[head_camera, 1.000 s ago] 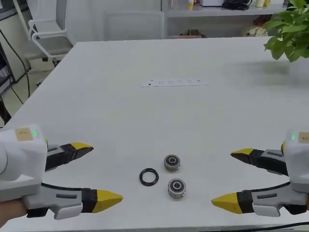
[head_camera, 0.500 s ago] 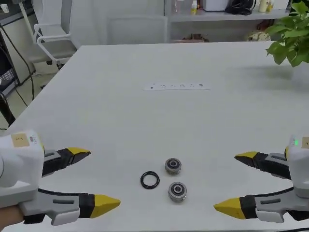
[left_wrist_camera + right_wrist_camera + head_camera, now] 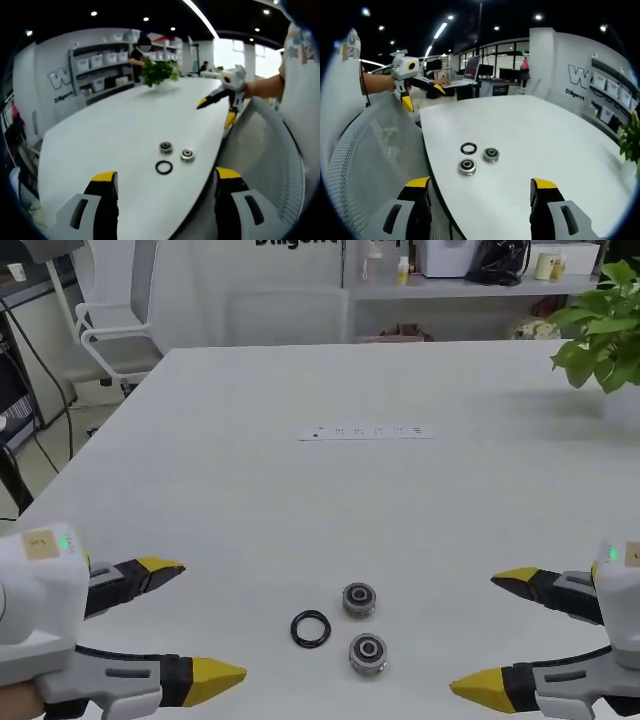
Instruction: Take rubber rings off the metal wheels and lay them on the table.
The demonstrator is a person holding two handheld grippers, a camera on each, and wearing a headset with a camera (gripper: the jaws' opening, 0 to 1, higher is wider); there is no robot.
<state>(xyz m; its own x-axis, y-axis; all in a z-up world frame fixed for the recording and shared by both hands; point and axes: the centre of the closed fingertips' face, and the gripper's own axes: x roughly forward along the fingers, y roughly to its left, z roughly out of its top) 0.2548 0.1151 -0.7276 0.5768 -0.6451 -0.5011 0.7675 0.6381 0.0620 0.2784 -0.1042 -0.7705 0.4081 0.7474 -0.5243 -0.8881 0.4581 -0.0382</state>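
While neither tool touches the work, the left gripper (image 3: 195, 622) and the right gripper (image 3: 478, 633) flank the parts from opposite sides, each with its jaws spread wide and nothing between them. This stance probably keeps the parts in plain sight and lets either tool close in. The task's things lie between the grippers, near the front edge of the table (image 3: 350, 500), a smooth, matte, pale grey slab. One rubber ring (image 3: 310, 629), a thin black hoop, lies flat and free on the surface, just beside the wheels but apart from them, which suggests it is already laid down. The farther metal wheel (image 3: 359, 599) and the nearer metal wheel (image 3: 368, 653) are short grey discs resting on their flat faces, so each shows a bright hub and a dark annulus around a central bore. In the right gripper view both carry a dark outer band. Whether that band is a ring not yet removed cannot be told. The jaws taper to yellow tips on grey and black bodies.
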